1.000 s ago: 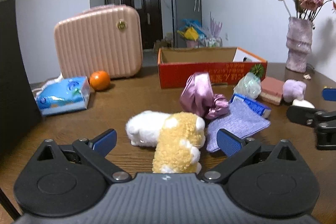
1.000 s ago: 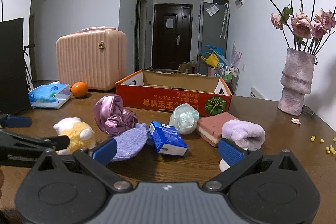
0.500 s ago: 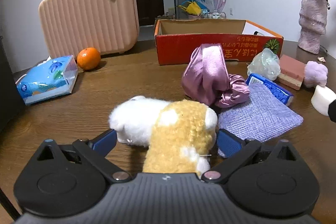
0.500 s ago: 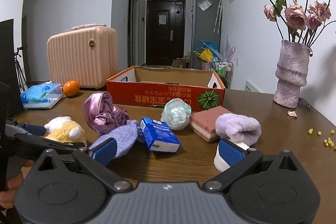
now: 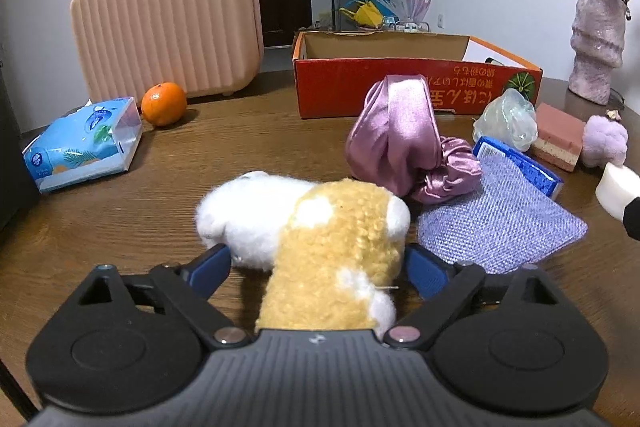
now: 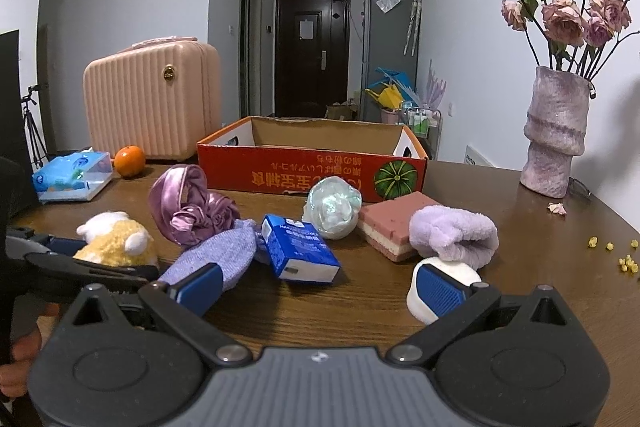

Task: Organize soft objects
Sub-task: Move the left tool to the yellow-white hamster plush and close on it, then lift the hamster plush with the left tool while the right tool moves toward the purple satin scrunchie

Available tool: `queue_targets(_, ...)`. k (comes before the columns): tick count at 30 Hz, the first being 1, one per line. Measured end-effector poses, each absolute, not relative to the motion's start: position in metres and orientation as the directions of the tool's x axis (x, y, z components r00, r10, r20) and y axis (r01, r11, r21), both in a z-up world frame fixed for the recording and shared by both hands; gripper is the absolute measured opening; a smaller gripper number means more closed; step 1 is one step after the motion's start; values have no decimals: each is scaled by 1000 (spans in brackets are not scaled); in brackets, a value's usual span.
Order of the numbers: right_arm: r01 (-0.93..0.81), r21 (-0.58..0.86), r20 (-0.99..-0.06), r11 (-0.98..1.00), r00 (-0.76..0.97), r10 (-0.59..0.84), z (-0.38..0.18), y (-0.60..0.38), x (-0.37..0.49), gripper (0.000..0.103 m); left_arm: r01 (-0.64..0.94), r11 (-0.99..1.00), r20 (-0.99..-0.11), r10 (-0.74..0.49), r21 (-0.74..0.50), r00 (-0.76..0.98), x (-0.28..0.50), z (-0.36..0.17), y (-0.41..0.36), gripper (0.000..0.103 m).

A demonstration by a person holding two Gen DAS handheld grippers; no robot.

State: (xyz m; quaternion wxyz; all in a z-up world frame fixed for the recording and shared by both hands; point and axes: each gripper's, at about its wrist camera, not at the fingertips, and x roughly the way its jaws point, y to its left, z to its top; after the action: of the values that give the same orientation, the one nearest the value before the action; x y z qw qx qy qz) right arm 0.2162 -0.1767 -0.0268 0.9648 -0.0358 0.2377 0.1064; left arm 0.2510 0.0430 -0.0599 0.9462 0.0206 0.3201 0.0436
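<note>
At the lower centre of the frame, the left gripper [image 5: 316, 263] is being narrowed around the yellow-and-white plush toy [image 5: 320, 227], newly straddled on the table [image 5: 160, 195], signalling an imminent pickup for the red box [image 5: 400, 83].

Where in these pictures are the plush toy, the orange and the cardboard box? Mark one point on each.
plush toy [image 5: 336, 243], left wrist view, on its yellow woolly back.
orange [image 5: 164, 103], left wrist view, middle of its peel.
cardboard box [image 6: 312, 175], right wrist view, on its red front wall.

Bare table [image 5: 240, 131] leftward; purple cloth [image 5: 500, 223] crowding plush toy [image 5: 320, 227]
</note>
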Motion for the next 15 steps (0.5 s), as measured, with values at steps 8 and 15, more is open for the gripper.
queue_targets(8,-213,-8,-471,977,863,185,-29,-179,219,103,-36,996,-612,81,86,787,250,-62,37,56)
queue_targets(15,-216,-2,-472,976,861,189,-30,-180,220,103,-55,995,-599,97,88,794,247,-61,40,50)
